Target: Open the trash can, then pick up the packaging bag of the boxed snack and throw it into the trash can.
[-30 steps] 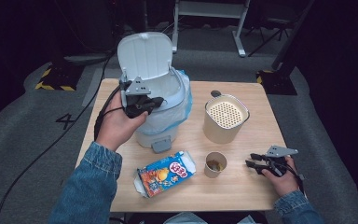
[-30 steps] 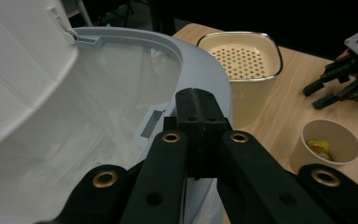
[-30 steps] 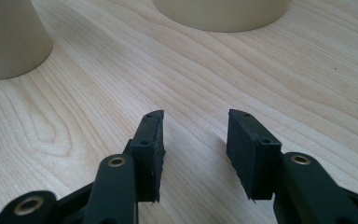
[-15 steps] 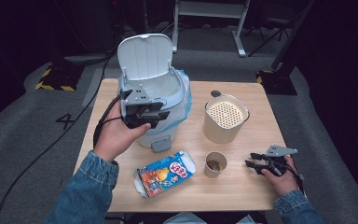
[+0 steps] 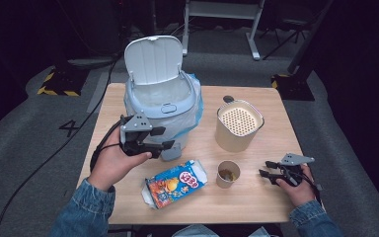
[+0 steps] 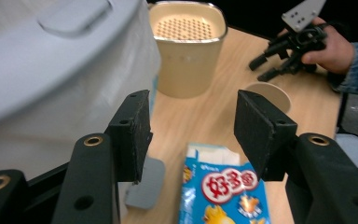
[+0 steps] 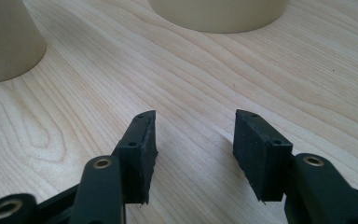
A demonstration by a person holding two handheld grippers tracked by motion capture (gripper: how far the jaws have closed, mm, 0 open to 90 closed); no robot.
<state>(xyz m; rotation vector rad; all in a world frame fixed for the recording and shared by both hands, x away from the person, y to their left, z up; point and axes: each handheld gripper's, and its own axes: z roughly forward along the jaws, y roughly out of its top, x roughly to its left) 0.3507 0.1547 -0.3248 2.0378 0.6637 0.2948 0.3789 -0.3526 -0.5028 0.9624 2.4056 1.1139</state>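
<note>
My left gripper [image 5: 164, 138] hangs in front of the pale blue bin [image 5: 160, 106], whose lid stands up. Its jaws have just been opening and are wide apart with nothing between them. In the left gripper view the gripper [image 6: 191, 107] points over the colourful snack box [image 6: 226, 191] toward the beige container [image 6: 188, 46]. My right gripper [image 5: 265, 168] rests low on the table at the right, near the paper cup [image 5: 227, 173]. Its jaws [image 7: 193, 121] have also been opening, over bare wood.
The snack box [image 5: 175, 183] lies flat near the front edge of the wooden table [image 5: 256, 202]. The beige container [image 5: 238, 126], with a perforated top, stands right of the bin. A grey pedal [image 6: 144, 182] juts from the bin's base. Dark floor surrounds the table.
My left gripper has come down from the bin's rim toward the person and its jaws have opened. The right hand has kept its place.
</note>
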